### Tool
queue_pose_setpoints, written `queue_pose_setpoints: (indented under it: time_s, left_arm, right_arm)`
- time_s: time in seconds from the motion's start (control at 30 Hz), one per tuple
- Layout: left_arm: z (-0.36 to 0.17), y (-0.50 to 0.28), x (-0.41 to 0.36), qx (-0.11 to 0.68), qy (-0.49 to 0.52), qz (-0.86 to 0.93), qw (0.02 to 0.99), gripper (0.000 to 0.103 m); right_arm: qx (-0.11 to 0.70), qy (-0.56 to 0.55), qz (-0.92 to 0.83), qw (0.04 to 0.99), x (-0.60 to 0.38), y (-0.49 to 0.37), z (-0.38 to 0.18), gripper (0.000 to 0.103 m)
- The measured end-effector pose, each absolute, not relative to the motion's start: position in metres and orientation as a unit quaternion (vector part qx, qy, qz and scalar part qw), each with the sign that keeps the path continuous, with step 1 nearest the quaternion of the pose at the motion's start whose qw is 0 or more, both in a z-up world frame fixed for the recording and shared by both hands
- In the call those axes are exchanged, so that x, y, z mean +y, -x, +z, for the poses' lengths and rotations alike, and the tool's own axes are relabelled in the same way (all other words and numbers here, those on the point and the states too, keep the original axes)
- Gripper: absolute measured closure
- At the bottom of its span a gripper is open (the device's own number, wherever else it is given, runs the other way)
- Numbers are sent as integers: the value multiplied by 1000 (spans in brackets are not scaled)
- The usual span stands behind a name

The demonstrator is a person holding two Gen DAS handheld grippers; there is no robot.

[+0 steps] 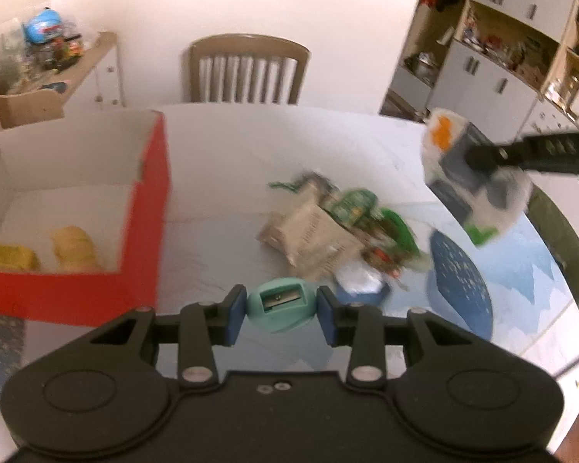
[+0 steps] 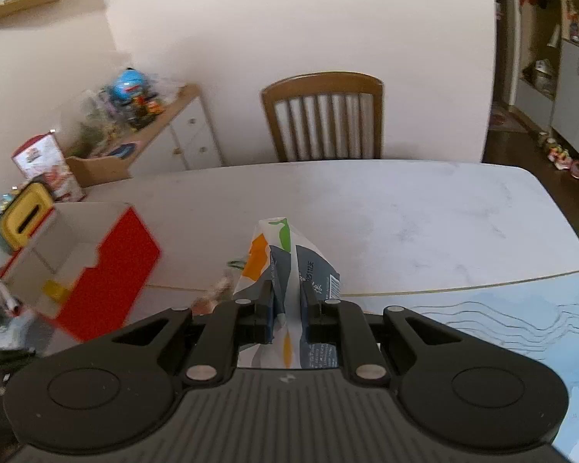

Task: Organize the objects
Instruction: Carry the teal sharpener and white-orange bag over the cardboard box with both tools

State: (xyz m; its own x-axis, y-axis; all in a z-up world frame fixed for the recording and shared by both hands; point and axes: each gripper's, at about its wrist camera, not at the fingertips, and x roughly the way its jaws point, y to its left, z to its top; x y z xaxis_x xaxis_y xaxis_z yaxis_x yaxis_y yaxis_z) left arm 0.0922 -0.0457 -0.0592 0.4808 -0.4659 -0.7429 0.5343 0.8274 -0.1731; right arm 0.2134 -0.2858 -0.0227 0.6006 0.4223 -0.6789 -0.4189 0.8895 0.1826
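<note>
- Through the left wrist camera, we see our left gripper (image 1: pixel 278 310) closed narrow on a teal pencil sharpener (image 1: pixel 278 306), its blue pads (image 1: pixel 233 314) pressing either side of it and its blade slot facing the lens.
- To the left of that gripper sits the red box (image 1: pixel 146 208), open at the top; two yellowish items (image 1: pixel 73 249) already lie on its floor, so we judge part of the sorting done.
- Further out on the white table (image 1: pixel 251 135), a blurred heap of packets (image 1: pixel 328 231) lies loose, with a small pale thing just beside it that we cannot identify; these seem to be what is left.
- At the right of the same view, our right gripper (image 1: pixel 482 162) holds a white, grey and orange pouch (image 1: pixel 455 154) in the air above the table.
- Through the right wrist camera, that gripper (image 2: pixel 287 306) is pinched tight on the pouch (image 2: pixel 274 254), which stands up between its fingers.
- Here the red box (image 2: pixel 112 270) lies low to the left, well apart from the pouch, so in our judgement both held items have yet to go in.
</note>
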Motion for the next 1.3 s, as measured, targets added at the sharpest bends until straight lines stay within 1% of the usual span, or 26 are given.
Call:
queue_pose_setpoints:
  time_s: [0.27, 0.7, 1.07, 1.3]
  left_arm:
    - [-32, -126, 3, 397, -29, -272, 876, 65]
    - [-14, -190, 77, 395, -15, -236, 888, 65]
    - [-23, -247, 118, 414, -8, -208, 886, 65]
    - [-37, -279, 120, 419, -42, -200, 885, 65]
  right_arm:
    - [370, -1, 268, 889, -236, -191, -2, 90]
    - [356, 12, 316, 880, -134, -170, 13, 90]
    - [354, 28, 347, 868, -41, -167, 12, 90]
    - [360, 38, 336, 869, 9, -178, -8, 90]
